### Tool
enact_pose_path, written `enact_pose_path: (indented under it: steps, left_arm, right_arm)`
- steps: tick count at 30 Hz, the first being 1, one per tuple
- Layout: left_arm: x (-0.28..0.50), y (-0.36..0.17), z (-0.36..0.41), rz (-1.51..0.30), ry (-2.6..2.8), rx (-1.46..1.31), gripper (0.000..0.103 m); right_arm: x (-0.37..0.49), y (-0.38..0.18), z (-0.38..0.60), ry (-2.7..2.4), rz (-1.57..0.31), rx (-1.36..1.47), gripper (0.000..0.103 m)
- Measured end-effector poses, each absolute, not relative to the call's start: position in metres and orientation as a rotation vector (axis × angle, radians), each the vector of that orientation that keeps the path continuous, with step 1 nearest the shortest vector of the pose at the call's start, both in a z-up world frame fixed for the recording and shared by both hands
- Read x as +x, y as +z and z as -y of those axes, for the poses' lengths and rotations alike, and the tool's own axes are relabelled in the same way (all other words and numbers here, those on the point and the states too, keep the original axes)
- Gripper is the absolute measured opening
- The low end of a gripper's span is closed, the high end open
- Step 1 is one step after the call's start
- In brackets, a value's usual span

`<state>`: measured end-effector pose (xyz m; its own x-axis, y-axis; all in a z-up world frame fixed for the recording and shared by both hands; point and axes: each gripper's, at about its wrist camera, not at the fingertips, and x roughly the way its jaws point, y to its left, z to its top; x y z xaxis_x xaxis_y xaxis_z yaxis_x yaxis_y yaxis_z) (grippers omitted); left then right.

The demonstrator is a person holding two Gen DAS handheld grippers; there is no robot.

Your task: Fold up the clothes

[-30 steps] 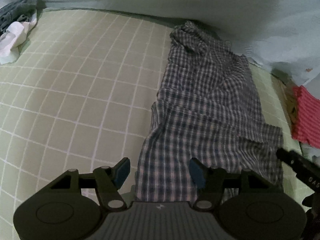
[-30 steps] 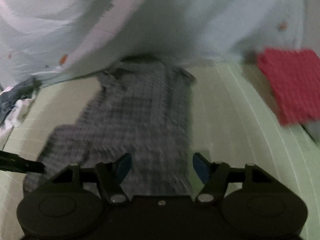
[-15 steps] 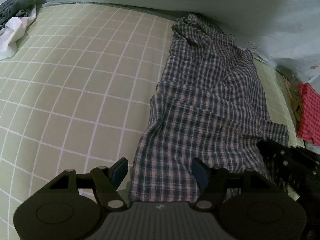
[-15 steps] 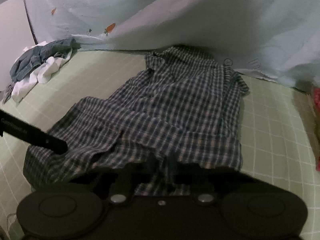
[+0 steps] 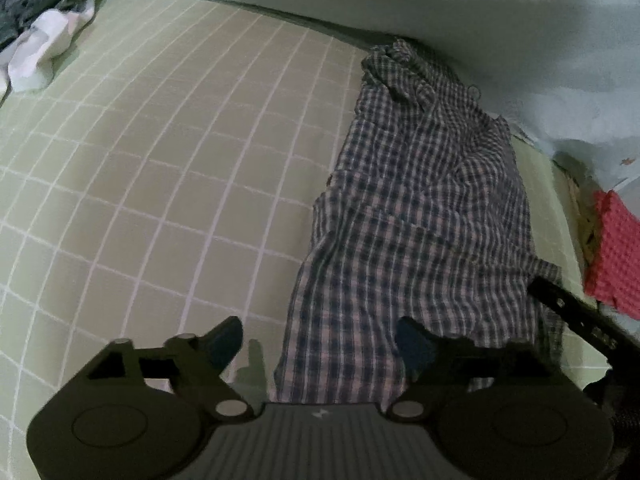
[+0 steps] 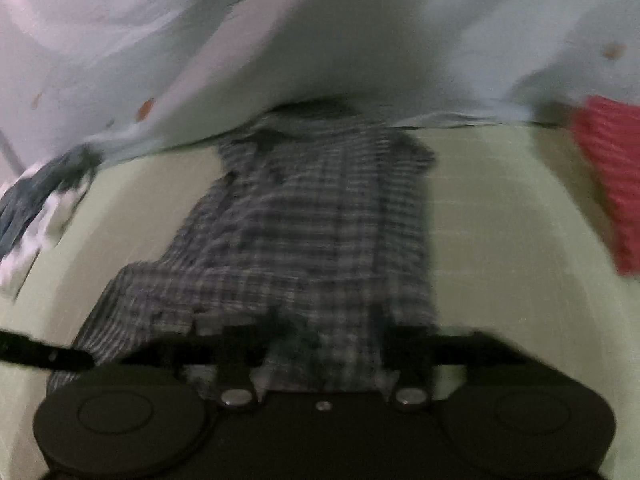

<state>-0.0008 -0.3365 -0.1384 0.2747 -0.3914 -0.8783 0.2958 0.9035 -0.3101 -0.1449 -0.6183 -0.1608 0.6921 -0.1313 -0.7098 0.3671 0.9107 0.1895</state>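
A blue-and-white plaid shirt (image 5: 424, 216) lies lengthwise on the green gridded bed sheet (image 5: 160, 168), collar at the far end. My left gripper (image 5: 318, 338) is open over the shirt's near left hem corner, with the cloth edge between its blue pads (image 5: 224, 338). My right gripper (image 6: 330, 334) sits at the near hem of the shirt (image 6: 320, 220). That view is dark and smeared, so how its fingers stand is unclear. In the left wrist view a dark finger of the right gripper (image 5: 576, 324) rests at the shirt's right edge.
A light blue printed quilt (image 5: 440, 12) is heaped along the far side, against the collar. A red knit cloth (image 5: 616, 256) lies to the right. A pile of white and blue clothes (image 5: 36, 52) sits at the far left. Open sheet spreads left of the shirt.
The right gripper dropped onto the near hem half a second ago and is now swinging, with its view blurred. The left gripper stays open at the hem and has barely shifted.
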Motion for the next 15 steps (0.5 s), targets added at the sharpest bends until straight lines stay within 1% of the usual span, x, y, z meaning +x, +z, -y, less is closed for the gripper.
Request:
enact_pose_path:
  steps: [2,3,6,9,15]
  left_arm:
    - [-0.003,-0.140,0.332,-1.230,-0.461,-0.124,0.087]
    - [-0.004,-0.142,0.329,-1.244,-0.460,-0.144,0.087]
    - [-0.009,-0.146,0.322,-1.279,-0.471,-0.190,0.087]
    - [-0.013,-0.154,0.318,-1.327,-0.487,-0.228,0.089]
    - [-0.015,-0.169,0.315,-1.405,-0.529,-0.347,0.089]
  right_arm:
    - [-0.161,-0.162,0.626,-0.343,-0.782,0.394,0.087]
    - [-0.170,-0.164,0.630,-0.373,-0.799,0.446,0.088]
    - [-0.199,-0.175,0.647,-0.421,-0.827,0.673,0.089]
    - [-0.226,-0.189,0.655,-0.444,-0.833,0.878,0.090]
    - [-0.240,-0.203,0.661,-0.413,-0.803,1.078,0.090]
